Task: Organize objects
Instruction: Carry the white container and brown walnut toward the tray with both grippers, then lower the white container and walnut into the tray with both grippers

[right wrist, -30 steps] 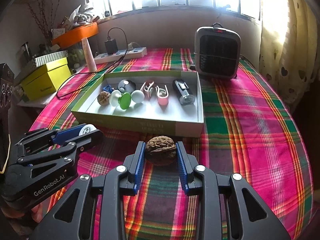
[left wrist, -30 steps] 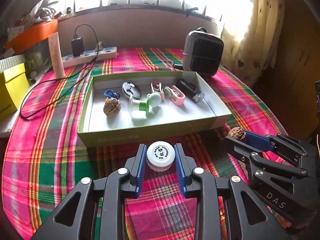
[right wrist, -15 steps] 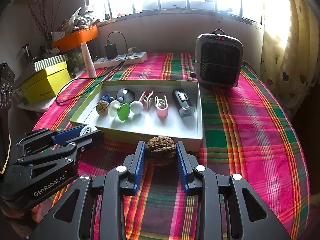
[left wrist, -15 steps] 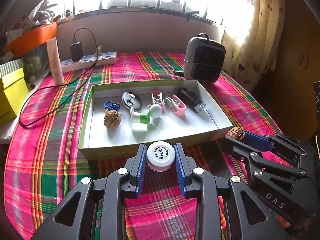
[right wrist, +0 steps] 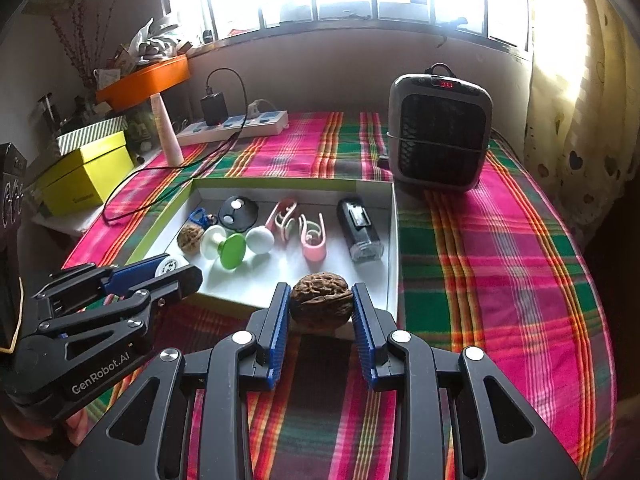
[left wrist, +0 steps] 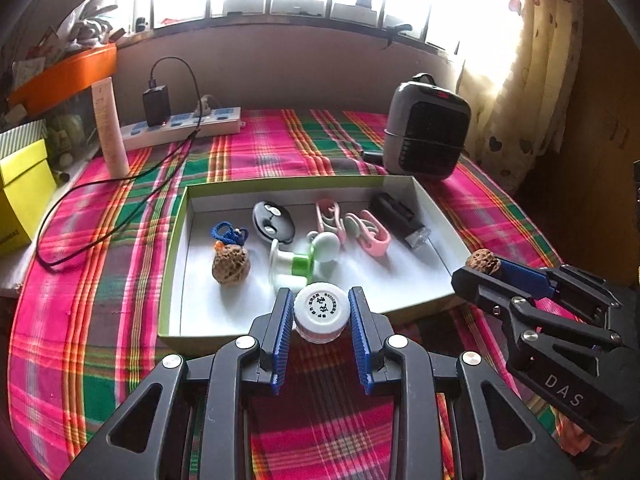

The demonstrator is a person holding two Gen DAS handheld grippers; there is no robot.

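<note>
Plaid tablecloth [left wrist: 280,148] fills both views. Grey heater [right wrist: 440,132] stands upper right in the right wrist view, just behind the far right corner of the tray. Yellow box [right wrist: 88,172] sits at the left edge, power strip [left wrist: 180,126] upper left with a black charger plugged in.

Shallow tray [left wrist: 176,240] (green rim, white inside) sits mid-frame. Inside, left to right in the left wrist view: walnut on a blue cord [left wrist: 231,266], black oval fob [left wrist: 273,223], white-and-green spool [left wrist: 290,266], two pink clips [left wrist: 370,234], black flashlight [left wrist: 398,216].

Left gripper [left wrist: 321,316] at bottom centre, clamped on a white bottle cap [left wrist: 321,310], held over the tray's near edge. Right gripper [right wrist: 321,306] at bottom centre of its own view, clamped on a loose walnut [right wrist: 321,300], also over the near edge, toward the tray's right corner. Both pads touch their loads on both sides.
</note>
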